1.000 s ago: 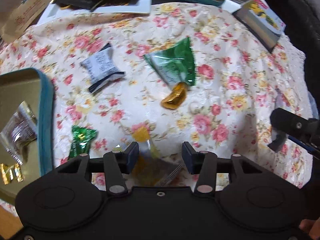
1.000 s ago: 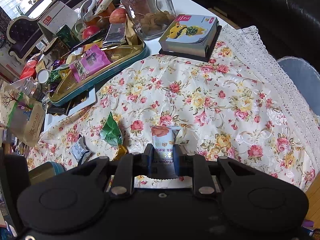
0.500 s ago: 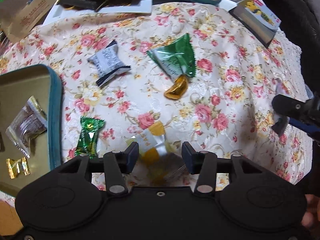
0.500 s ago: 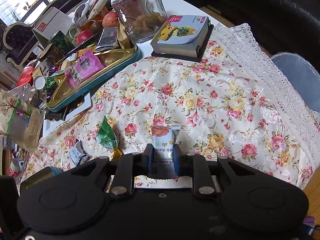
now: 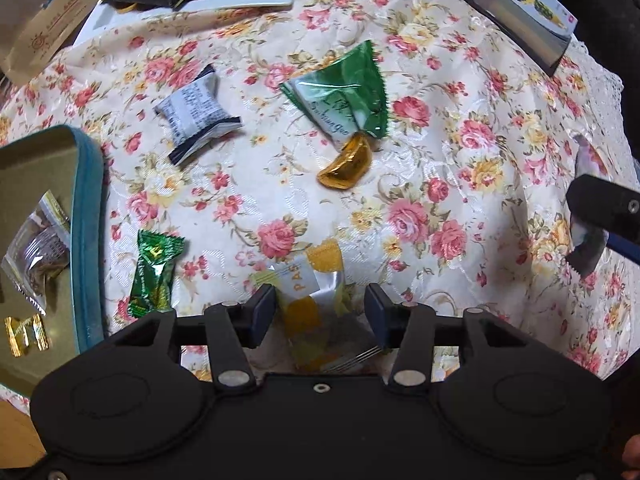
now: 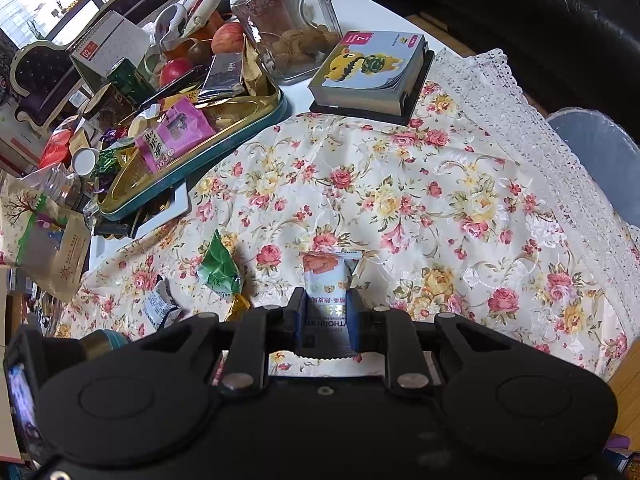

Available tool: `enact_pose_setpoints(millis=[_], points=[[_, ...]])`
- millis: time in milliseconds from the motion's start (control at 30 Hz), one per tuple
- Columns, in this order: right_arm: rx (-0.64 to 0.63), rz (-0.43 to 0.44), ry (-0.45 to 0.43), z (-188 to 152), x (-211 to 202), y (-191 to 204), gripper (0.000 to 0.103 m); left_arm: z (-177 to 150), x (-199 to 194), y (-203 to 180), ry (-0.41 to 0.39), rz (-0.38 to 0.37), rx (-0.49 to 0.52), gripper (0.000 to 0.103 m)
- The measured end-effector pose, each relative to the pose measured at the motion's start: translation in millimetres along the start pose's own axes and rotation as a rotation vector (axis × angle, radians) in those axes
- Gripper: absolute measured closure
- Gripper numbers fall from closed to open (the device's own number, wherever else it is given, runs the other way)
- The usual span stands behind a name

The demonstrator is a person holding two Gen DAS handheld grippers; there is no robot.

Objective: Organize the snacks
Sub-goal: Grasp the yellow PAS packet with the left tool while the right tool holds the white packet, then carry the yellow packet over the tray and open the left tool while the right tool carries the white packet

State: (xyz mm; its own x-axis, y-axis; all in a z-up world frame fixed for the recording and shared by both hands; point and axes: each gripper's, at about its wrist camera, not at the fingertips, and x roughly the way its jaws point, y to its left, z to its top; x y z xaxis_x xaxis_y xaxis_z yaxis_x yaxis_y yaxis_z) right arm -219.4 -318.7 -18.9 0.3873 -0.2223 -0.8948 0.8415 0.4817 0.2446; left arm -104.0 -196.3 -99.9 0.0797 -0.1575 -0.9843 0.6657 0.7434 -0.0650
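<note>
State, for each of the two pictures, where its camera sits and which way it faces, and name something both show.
Left wrist: on the left gripper, facing down at a yellow packet between open jaws; fingertip at bottom right.
Right wrist: on the right gripper, angled down across the table, clamping a white packet.
Shared: green packet, floral cloth.

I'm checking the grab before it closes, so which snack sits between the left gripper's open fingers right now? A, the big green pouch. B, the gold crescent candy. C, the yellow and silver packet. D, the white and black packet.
C: the left gripper hangs open over the yellow and silver packet, which lies on the floral cloth between its fingers, neither pad pressing it.
</note>
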Motion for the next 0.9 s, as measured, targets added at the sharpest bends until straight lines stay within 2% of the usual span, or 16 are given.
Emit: enact_pose_setpoints(millis=[167, 233, 433, 900], points=[[0.008, 0.006, -0.010, 2, -3, -1, 0.081, -2, -1, -12, -0.008, -0.001, 0.045, 0.049], [0.012, 0.004, -0.014, 2, -4, -2, 0.081, -1, -2, -14, -0.013, 0.001, 0.057, 0.056], [0.028, -0.004, -0.029, 5, -7, -6, 0.081, -2, -11, -20, -0.035, -0.007, 0.080, 0.060], [0.069, -0.017, -0.064, 11, -13, -10, 0.081, 3, -84, -22, -0.204, 0.014, 0.132, 0.060]])
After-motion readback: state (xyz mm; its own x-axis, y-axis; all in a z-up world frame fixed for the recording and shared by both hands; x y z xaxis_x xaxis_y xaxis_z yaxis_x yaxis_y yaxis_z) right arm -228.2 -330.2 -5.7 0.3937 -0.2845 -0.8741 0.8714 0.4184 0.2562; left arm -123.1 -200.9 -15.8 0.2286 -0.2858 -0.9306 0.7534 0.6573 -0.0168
